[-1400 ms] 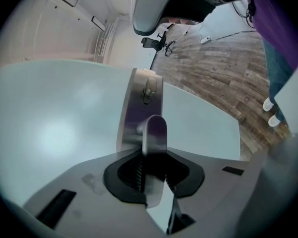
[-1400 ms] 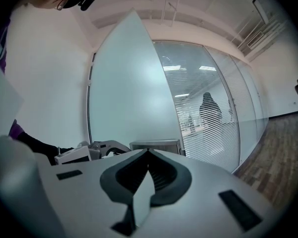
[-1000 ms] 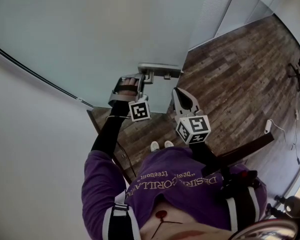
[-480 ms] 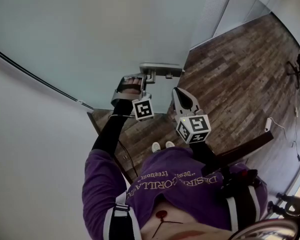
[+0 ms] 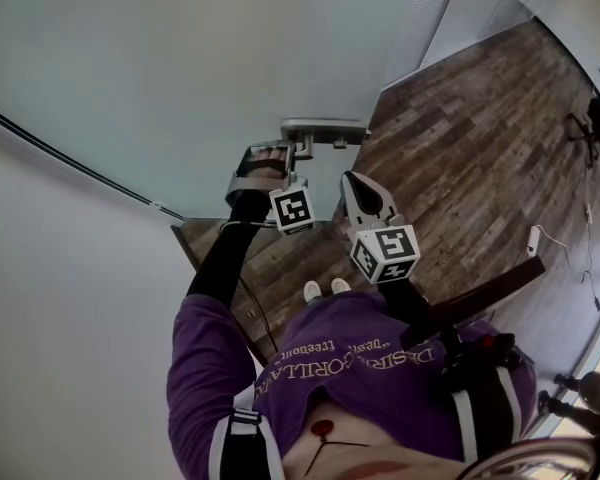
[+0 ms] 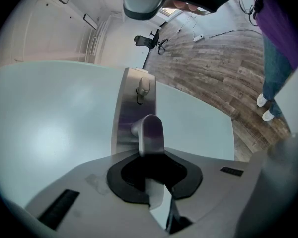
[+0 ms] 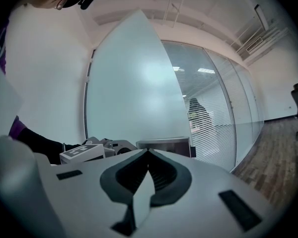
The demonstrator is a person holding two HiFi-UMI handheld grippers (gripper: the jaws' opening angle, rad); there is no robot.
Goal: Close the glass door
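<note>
Left gripper [image 5: 288,154] jaws clamped; right gripper [image 5: 351,180] jaws together, empty.

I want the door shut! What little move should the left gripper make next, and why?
Probably swing the glass door closed by its handle: the left gripper is clamped on the handle, the door stands open, and the right gripper is shut, empty.

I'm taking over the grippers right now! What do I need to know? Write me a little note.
Left gripper: shut on the door handle, a metal lever on the glass door.
Right gripper: shut, empty, beside the left one and off the door.
Done: the handle is gripped.
Left to do: the door looks open, with wooden floor showing past its edge. Swing it shut, probably by the handle, then let go.
</note>
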